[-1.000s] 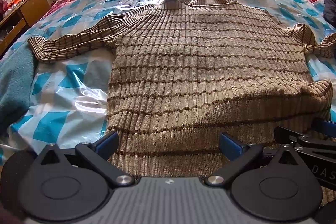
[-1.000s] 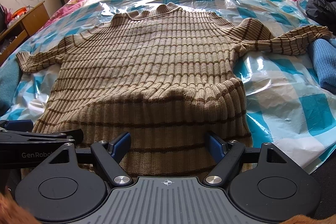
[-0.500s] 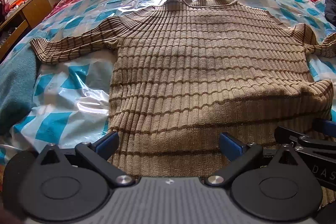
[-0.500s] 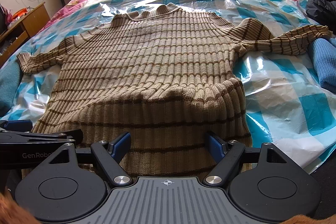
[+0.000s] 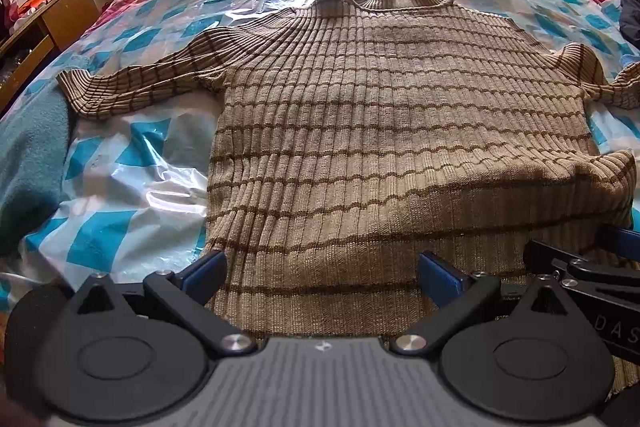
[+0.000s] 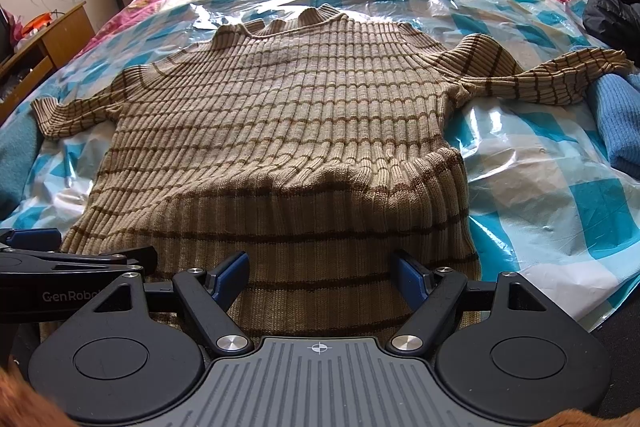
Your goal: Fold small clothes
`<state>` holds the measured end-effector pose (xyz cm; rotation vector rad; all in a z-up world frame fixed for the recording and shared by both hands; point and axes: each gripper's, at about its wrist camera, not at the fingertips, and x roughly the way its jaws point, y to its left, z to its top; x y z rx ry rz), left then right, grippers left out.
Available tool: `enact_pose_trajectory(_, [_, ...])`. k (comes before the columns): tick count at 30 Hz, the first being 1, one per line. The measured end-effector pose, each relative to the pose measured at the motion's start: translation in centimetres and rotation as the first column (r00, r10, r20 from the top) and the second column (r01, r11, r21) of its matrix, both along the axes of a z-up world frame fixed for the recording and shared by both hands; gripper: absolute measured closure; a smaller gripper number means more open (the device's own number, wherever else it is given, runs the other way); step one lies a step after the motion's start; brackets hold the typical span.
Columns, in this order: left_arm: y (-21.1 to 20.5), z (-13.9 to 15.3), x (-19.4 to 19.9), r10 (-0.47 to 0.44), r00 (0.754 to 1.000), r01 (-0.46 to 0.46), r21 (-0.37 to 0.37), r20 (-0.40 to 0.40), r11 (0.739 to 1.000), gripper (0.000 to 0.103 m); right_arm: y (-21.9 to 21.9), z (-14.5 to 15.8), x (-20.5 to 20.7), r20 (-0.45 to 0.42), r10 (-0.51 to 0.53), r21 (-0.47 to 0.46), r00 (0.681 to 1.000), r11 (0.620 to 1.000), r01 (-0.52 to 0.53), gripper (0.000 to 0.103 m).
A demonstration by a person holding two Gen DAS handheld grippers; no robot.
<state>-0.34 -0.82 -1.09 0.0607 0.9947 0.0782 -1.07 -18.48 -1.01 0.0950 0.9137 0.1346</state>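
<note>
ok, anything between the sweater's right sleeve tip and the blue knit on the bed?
Nothing. In the right wrist view the sleeve tip of the striped sweater drapes straight onto the blue knit; they touch, so no checked plastic sheet shows between them.

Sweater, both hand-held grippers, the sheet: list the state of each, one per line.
Sweater: spread face up, sleeves out, ridge bunched above the hem.
Left hand-held gripper: open, over the hem.
Right hand-held gripper: open, over the hem.
Plastic sheet: crinkled, under the sweater.
</note>
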Motion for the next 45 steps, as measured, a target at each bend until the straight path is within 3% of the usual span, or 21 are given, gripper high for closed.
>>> enact_pose_trajectory(14, [0.0,-1.1,0.3,0.008,0.998,-0.009,-0.014,-0.056,1.0,0.0,0.3,-0.4,0.1,-0.019,0.013,-0.016,1.0,1.0,-0.013,0.024])
enact_pose_trajectory(27, [-0.2,-0.5,0.2,0.003,0.999,-0.003,-0.001,-0.038,1.0,0.0,-0.1,-0.1,0.1,-0.009,0.015,0.015,1.0,1.0,-0.015,0.024])
enact_pose_trajectory(38, [0.0,-1.4,0.1,0.018,0.996,-0.021,-0.042,-0.09,0.999,0.0,-0.1,-0.1,0.1,-0.012,0.02,0.018,1.0,1.0,-0.02,0.024])
enact_pose_trajectory(45, [-0.1,-0.3,0.0,0.001,0.999,-0.002,-0.03,-0.034,1.0,0.0,-0.5,0.3,-0.1,0.009,0.01,0.045,1.0,0.999,-0.01,0.024])
